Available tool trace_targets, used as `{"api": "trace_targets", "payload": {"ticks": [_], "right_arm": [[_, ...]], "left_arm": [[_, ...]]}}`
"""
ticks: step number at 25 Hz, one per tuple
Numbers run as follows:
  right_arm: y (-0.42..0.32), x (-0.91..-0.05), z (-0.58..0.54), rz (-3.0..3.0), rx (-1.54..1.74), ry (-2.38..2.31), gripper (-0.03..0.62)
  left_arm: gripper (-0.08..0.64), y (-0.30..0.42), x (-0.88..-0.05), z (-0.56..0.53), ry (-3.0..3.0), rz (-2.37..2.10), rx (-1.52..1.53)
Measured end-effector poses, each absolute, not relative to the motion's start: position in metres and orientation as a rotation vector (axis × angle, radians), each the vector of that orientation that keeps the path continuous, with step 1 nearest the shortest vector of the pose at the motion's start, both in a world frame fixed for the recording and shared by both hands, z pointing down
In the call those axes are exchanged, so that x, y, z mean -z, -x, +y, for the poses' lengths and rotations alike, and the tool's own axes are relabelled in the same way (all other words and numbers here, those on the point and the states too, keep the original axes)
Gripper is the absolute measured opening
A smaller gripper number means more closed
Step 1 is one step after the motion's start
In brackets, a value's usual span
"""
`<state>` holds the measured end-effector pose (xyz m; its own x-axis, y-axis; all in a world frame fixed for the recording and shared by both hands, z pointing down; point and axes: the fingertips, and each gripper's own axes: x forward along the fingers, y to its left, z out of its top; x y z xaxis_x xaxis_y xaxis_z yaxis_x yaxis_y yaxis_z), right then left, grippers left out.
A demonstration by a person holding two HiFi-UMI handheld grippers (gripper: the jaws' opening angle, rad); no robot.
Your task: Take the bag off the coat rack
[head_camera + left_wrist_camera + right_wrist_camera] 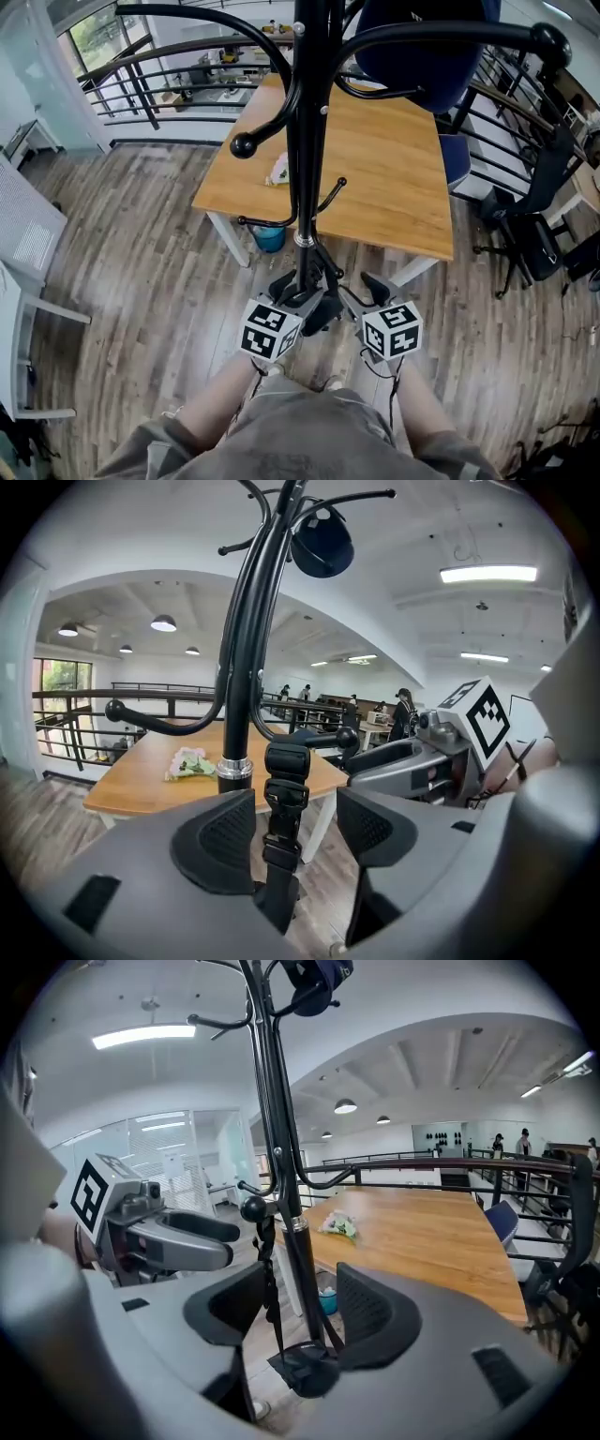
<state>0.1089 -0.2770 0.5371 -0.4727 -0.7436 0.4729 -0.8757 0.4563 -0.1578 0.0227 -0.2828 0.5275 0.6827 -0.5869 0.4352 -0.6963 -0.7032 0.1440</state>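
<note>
bag strap (284, 794) hangs between spread jaws of left gripper (295, 827); right gripper (298, 1307) jaws likewise spread.

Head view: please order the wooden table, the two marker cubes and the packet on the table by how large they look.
1. wooden table
2. left marker cube and right marker cube: alike, both enlarged by nearness
3. packet

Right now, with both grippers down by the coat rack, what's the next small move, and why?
Probably close the left gripper on the bag's strap: its fingers are open either side of it, and the strap hangs from a low hook.
</note>
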Motion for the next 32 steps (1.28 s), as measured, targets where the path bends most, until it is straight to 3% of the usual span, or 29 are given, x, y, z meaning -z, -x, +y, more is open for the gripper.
{"api": "trace_targets", "payload": {"ticks": [6,17,21,24,28,32], "right_arm": [[-0.095,-0.563,-0.292,-2.304,-0.323,-1.219,0.25],[-0.09,-0.611,-0.318,-2.324,-0.364,-1.121,0.242],[-0.084,-0.622,-0.324,-2.37,-0.415,-1.108,0.236],[-0.079,-0.631,-0.328,-2.384,-0.441,-1.105,0.185],[-0.074,-0.632,-0.33,-2.413,-0.492,-1.119,0.044],[-0.073,-0.63,-0.321,-2.385,-0.513,-1.087,0.031]], "left_arm": [[0.285,-0.025,-0.555,-0.295,-2.522,-1.075,-0.55],[0.281,-0.036,-0.599,-0.313,-2.463,-1.164,-0.584],[0.19,-0.028,-0.603,-0.322,-2.456,-1.232,-0.518],[0.172,-0.026,-0.602,-0.326,-2.481,-1.27,-0.523],[0.108,-0.022,-0.6,-0.326,-2.5,-1.272,-0.568],[0.082,-0.013,-0.6,-0.322,-2.486,-1.263,-0.6]]}}
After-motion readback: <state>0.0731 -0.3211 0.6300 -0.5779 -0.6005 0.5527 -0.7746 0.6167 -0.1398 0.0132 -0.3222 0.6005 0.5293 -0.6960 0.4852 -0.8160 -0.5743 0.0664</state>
